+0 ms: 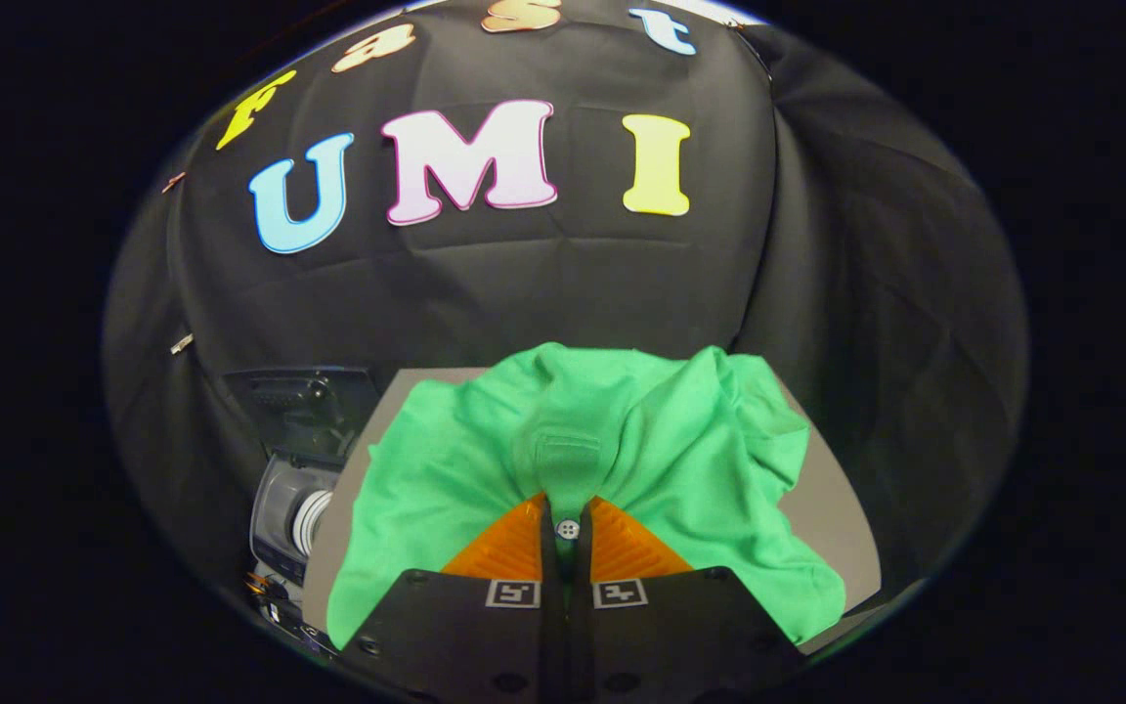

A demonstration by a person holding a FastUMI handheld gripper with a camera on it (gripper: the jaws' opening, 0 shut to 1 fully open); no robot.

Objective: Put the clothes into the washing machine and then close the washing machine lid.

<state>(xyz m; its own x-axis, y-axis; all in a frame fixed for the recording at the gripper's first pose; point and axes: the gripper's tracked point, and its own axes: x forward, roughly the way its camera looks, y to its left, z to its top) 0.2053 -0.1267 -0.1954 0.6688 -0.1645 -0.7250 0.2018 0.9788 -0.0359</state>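
Gripper view — fingers point(567, 523) pinch green shirt point(622, 440) above table point(832, 504).

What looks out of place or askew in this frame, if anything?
Nothing looks damaged or spilled. The green shirt lies crumpled on the grey table, bunched up where the fingers are shut on its placket near a white button. The washer beside the table has its lid up, as expected.

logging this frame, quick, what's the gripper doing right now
gripper: fingers closed on the green shirt, pinching its fabric by a white button.
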